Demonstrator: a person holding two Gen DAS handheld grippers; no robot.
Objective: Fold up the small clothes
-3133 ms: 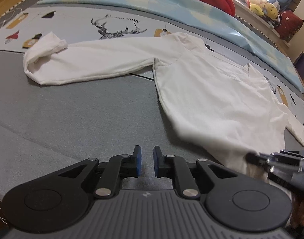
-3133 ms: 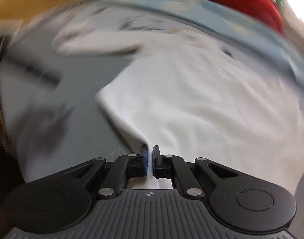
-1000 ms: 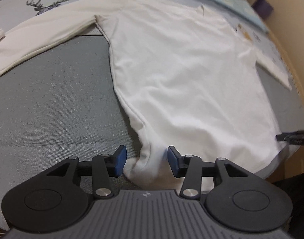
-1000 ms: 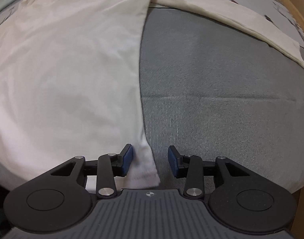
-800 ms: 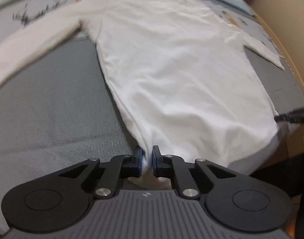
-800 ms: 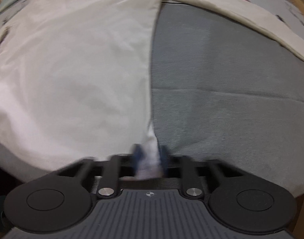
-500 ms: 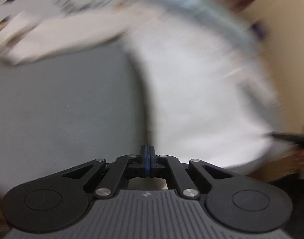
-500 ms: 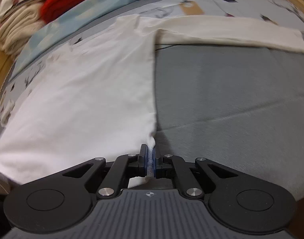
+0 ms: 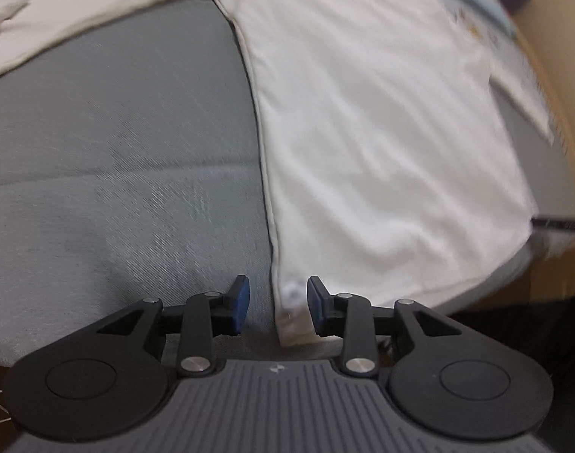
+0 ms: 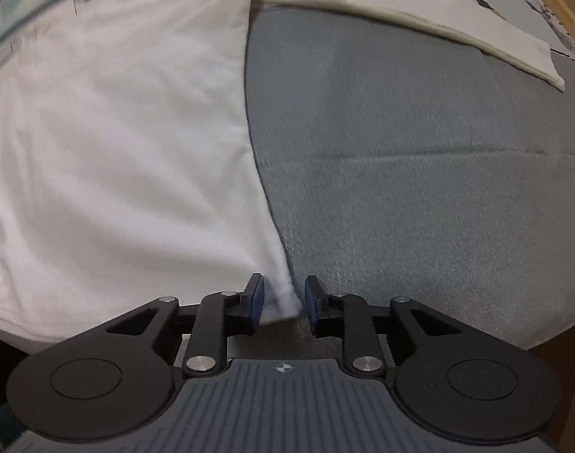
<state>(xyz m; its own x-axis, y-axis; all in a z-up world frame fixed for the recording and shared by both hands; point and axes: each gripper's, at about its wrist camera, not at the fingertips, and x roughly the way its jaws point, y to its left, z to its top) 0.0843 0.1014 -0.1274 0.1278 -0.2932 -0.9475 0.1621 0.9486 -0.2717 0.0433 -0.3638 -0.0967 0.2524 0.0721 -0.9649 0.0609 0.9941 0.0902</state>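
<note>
A white long-sleeved shirt (image 9: 370,113) lies flat on a grey bed cover (image 9: 117,151), hem toward me, sleeves spread out to both sides. My left gripper (image 9: 277,304) is open, with the shirt's bottom left hem corner (image 9: 291,294) lying between its jaws. My right gripper (image 10: 283,298) is open, with the bottom right hem corner (image 10: 283,294) between its jaws. The shirt also shows in the right wrist view (image 10: 110,132), with its right sleeve (image 10: 419,15) stretched toward the far right. The left sleeve (image 9: 80,19) runs toward the far left.
The grey cover (image 10: 419,151) spreads to either side of the shirt. The bed's near edge drops off just below both grippers. A wooden bed frame (image 9: 563,75) curves along the right. The right gripper's tip (image 9: 559,223) shows at the shirt's far hem corner.
Both grippers were shut on the shirt's hem corners half a second ago and have opened. The shirt has been drawn flat toward the bed's near edge and lies released.
</note>
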